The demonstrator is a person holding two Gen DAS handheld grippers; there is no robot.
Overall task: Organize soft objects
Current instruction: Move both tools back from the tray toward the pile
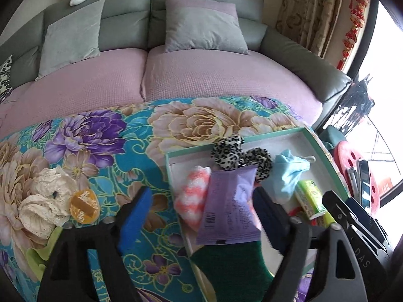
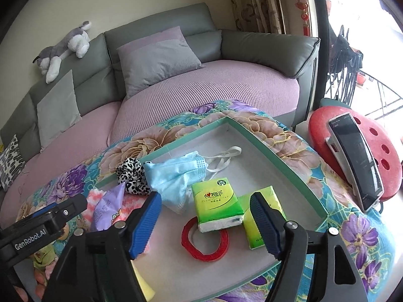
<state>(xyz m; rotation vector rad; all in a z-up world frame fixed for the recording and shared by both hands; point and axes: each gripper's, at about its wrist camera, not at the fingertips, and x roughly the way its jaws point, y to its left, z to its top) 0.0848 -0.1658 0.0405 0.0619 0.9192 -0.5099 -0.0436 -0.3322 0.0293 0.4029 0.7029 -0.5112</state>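
Note:
A shallow green-rimmed box [image 1: 325, 152] [image 2: 277, 151] lies on the floral blanket. In it are a leopard scrunchie [image 1: 226, 154] [image 2: 132, 175], a blue face mask [image 1: 289, 173] [image 2: 173, 176], green tissue packs [image 2: 216, 205] [image 1: 309, 198], a purple packet [image 1: 229, 209] [image 2: 107, 207], a pink-white striped cloth [image 1: 192, 193], a green sponge [image 1: 229, 274] and a red tape ring [image 2: 205, 241]. My left gripper [image 1: 201, 209] is open, its jaws astride the box's left rim and the purple packet. My right gripper [image 2: 205, 216] is open above the tissue packs. A cream lace cloth [image 1: 42, 201] and an orange pad [image 1: 84, 205] lie left on the blanket.
A grey sofa [image 2: 264, 42] with cushions [image 1: 201, 29] and a plush dog [image 2: 63, 47] stands behind. A red stool [image 2: 352, 151] holding a phone [image 2: 357, 161] is at the right. A lime-green cloth [image 1: 37, 254] lies at the blanket's near left.

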